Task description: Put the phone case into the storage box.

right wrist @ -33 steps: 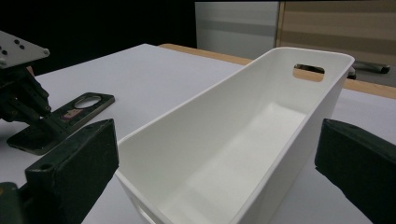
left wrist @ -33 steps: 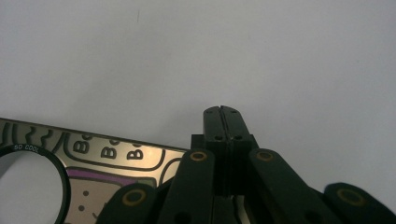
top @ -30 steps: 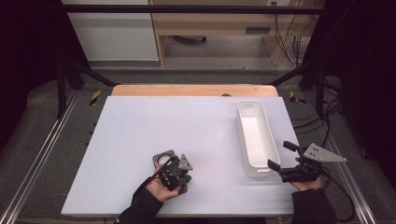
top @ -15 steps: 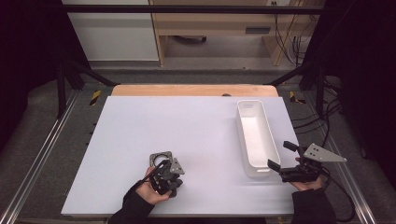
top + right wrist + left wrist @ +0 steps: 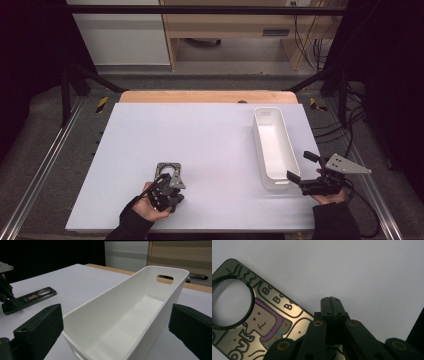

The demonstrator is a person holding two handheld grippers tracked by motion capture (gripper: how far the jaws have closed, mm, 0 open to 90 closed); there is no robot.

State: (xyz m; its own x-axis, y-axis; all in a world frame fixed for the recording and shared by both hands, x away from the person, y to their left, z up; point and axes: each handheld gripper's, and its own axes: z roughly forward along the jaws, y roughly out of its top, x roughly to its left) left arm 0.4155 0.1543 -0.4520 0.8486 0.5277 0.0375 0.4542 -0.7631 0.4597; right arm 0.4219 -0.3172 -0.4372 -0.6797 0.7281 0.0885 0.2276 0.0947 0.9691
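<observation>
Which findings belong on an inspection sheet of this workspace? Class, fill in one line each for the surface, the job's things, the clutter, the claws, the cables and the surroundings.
Surface: white table, bare across the middle, wooden strip along its far edge.
Job's things: dark flat card with a round hole and cartoon print, lying flat; white bin, empty, at the right.
Clutter: nothing seen.
Claws: left claw shut, jaws together beside the card's edge, nothing between them; right claw open, facing the bin's near end.
Cables: black cable trailing from the right claw; more cables on the floor at the right.
Surroundings: dark room, metal rails, wooden furniture behind.
</observation>
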